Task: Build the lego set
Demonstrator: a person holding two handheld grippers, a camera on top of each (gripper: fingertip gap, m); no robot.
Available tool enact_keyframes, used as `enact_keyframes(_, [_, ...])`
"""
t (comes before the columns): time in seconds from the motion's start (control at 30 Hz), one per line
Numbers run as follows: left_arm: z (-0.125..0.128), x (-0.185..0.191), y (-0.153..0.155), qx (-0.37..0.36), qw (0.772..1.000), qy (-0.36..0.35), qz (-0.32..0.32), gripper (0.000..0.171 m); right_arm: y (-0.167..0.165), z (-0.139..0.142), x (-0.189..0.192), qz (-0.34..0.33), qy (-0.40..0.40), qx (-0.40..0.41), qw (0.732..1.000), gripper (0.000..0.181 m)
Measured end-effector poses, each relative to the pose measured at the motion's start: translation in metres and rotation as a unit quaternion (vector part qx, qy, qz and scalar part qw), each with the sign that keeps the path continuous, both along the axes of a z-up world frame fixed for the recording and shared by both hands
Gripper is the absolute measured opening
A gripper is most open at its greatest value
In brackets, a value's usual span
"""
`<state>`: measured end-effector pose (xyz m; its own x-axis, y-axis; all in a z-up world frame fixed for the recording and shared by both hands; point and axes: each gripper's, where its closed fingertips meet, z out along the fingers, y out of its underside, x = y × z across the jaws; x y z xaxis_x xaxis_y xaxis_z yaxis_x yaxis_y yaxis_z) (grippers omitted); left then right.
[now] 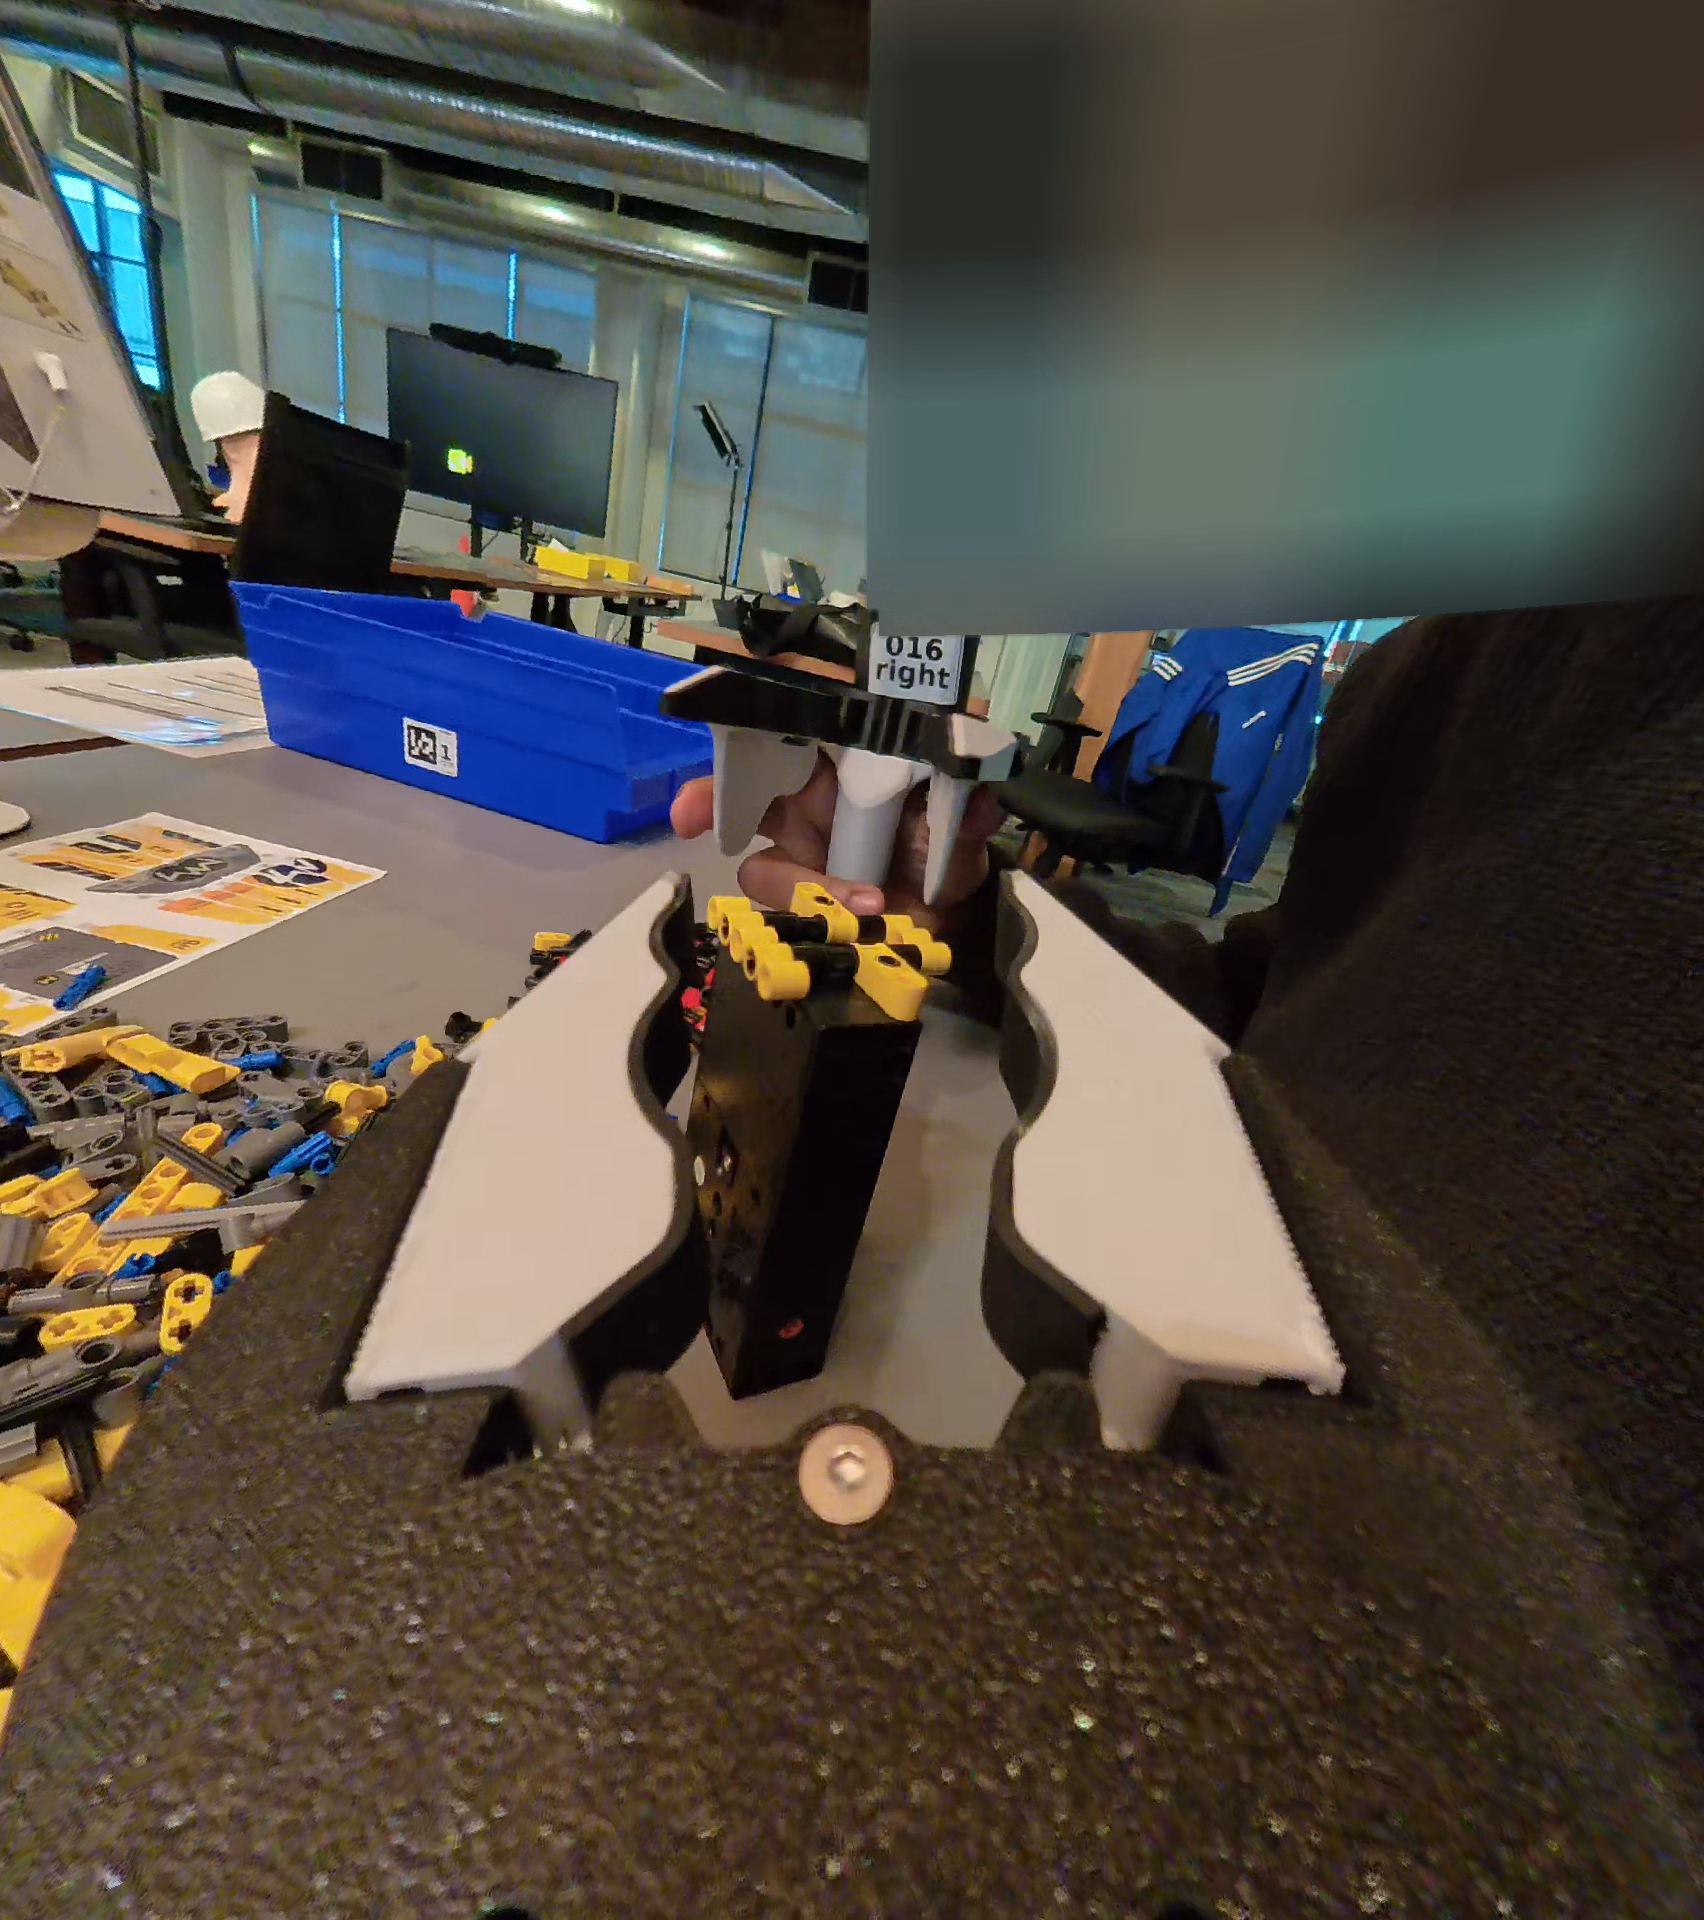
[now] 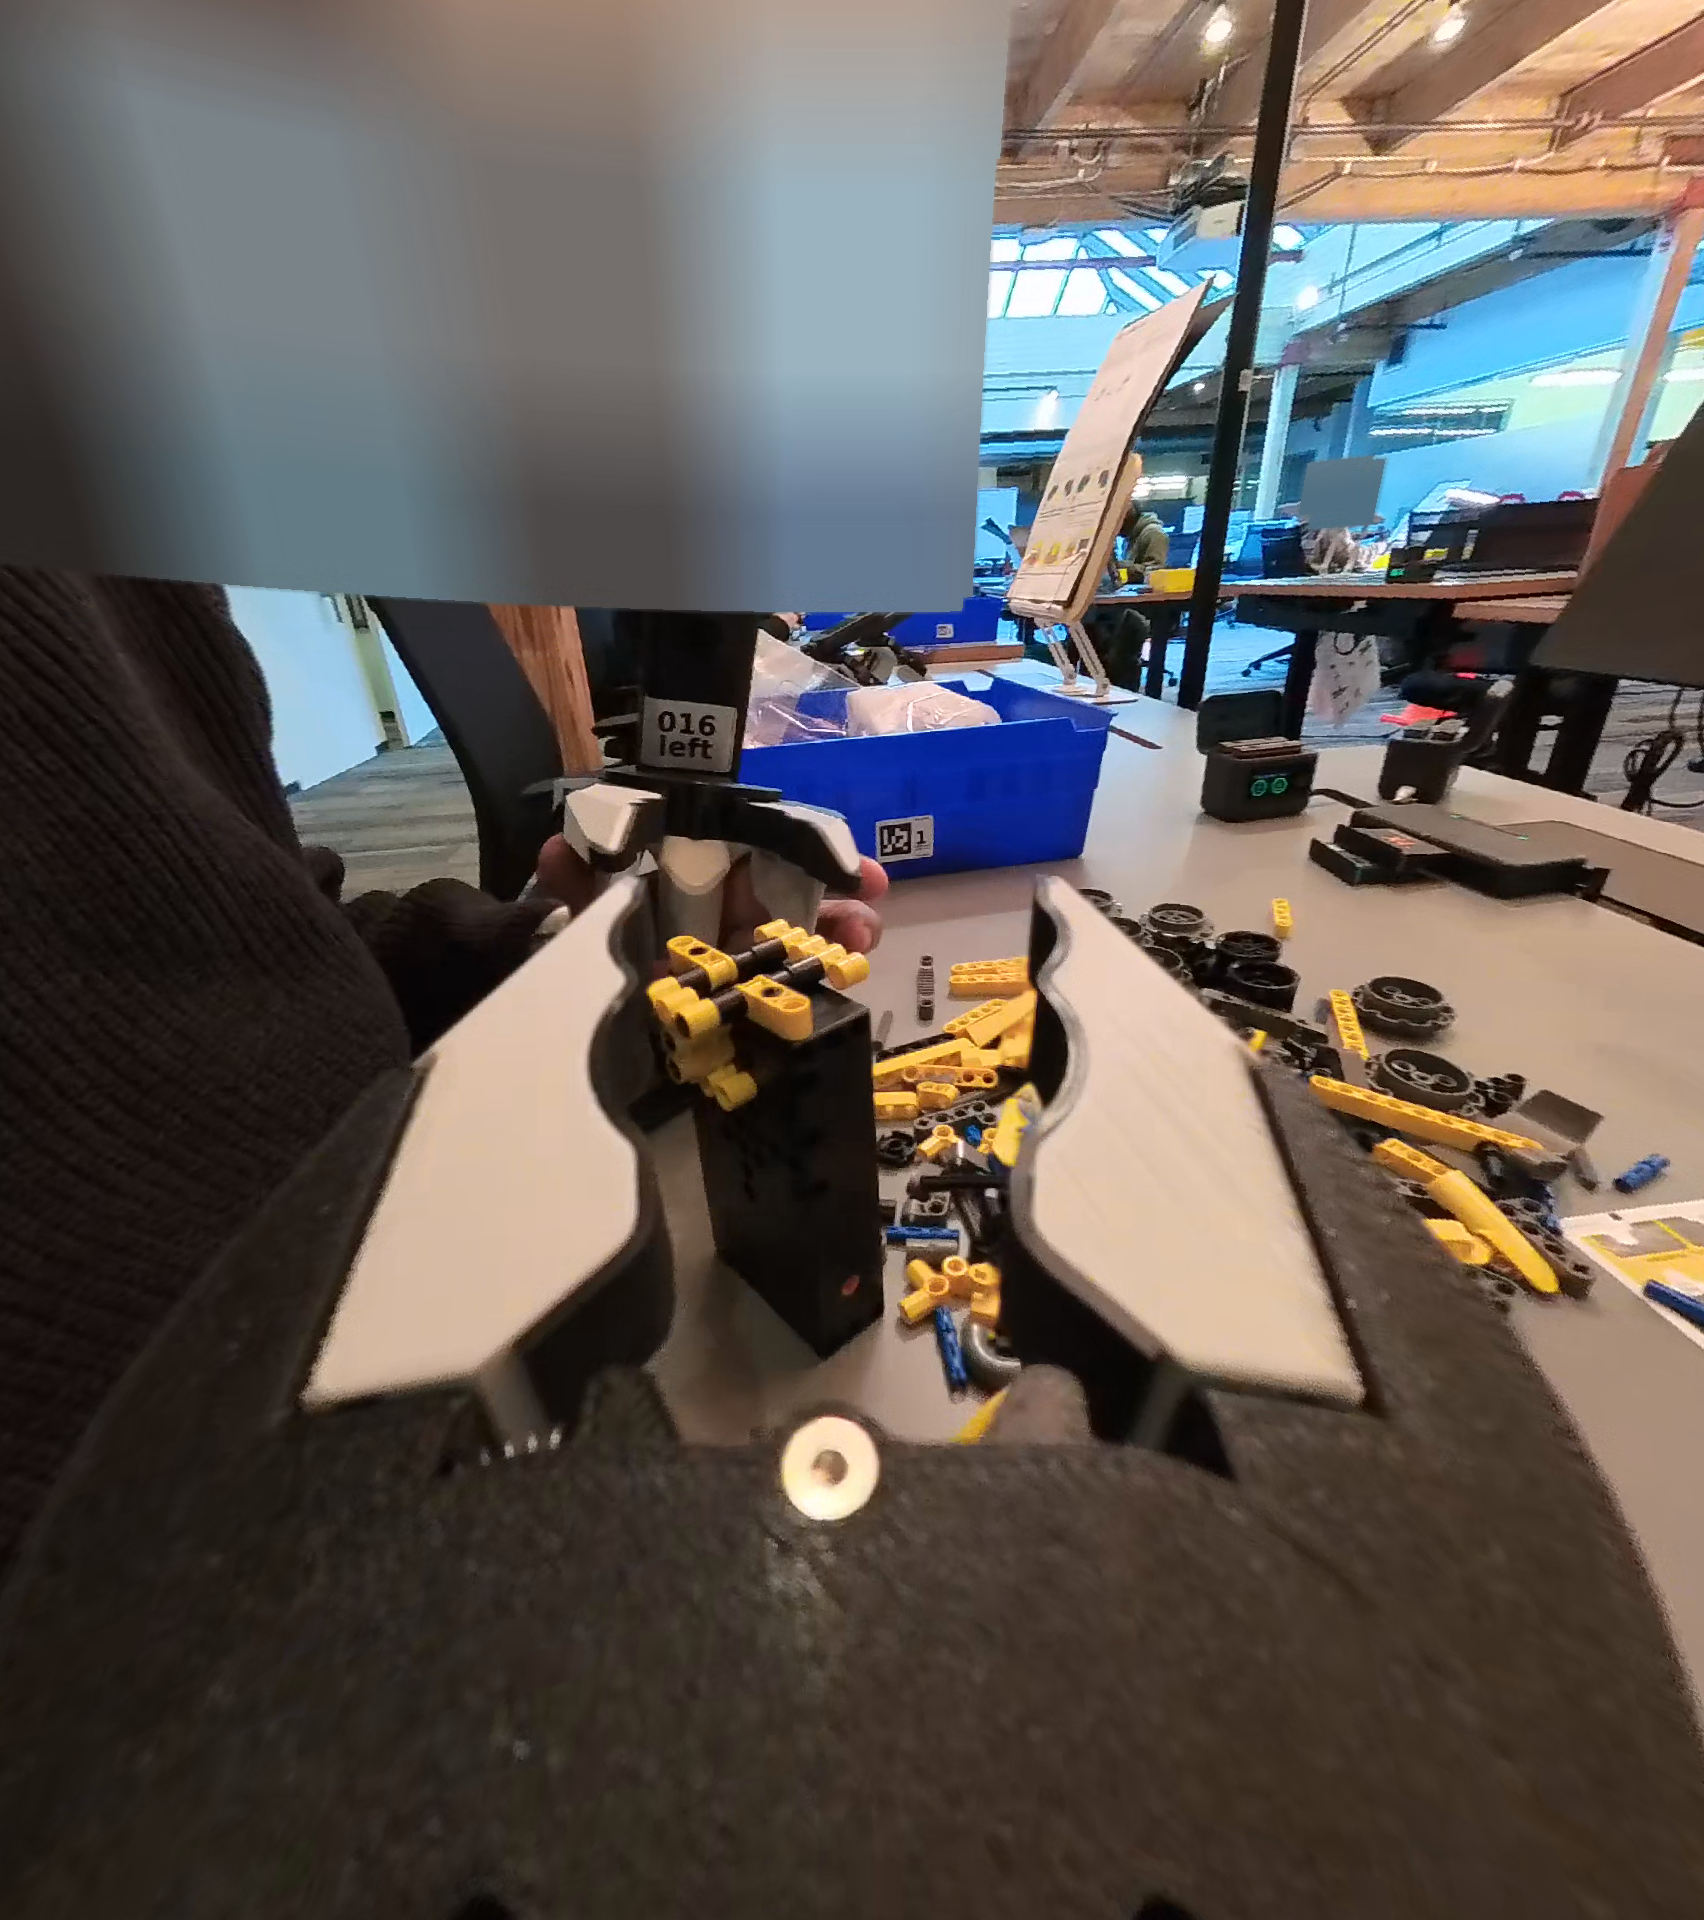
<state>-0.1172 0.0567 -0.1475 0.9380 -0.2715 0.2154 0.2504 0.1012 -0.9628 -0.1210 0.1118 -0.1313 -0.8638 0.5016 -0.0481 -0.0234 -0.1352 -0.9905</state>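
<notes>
A tall black block [image 1: 786,1174] with yellow connectors and black pins [image 1: 827,951] on top stands upright between the two grippers, which face each other. My left gripper [image 1: 843,883] is open; the block leans on its left pad and stays clear of the right one. My right gripper [image 2: 837,883] is open too, with the same block [image 2: 796,1174] against its left pad. Each view shows the other gripper, held in a hand, just beyond the block: the right one [image 1: 858,790] and the left one [image 2: 702,831]. What supports the block's base is unclear.
A pile of loose yellow, black, grey and blue pieces [image 1: 48,1195] [image 2: 983,1091] lies on the grey table, with black wheels [image 2: 1243,956], a sticker sheet [image 1: 100,904] and a blue bin [image 1: 474,707] [image 2: 983,769] behind. A dark knit sleeve [image 1: 1502,935] fills one side. My hands' fingertips stand some 7 cm from each other.
</notes>
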Motion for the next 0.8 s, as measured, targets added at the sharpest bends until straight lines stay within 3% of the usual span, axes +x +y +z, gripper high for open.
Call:
enact_keyframes(0.63, [0.005,-0.011,-0.005,0.023,1.000,-0.015,0.015,0.057,0.009,0.000,-0.010,-0.038,0.001,0.001,0.999,0.070])
enact_keyframes(0.8, [0.006,-0.011,-0.006,0.025,0.999,-0.014,0.014,0.058,0.012,0.005,-0.008,-0.033,0.003,-0.015,0.999,0.055])
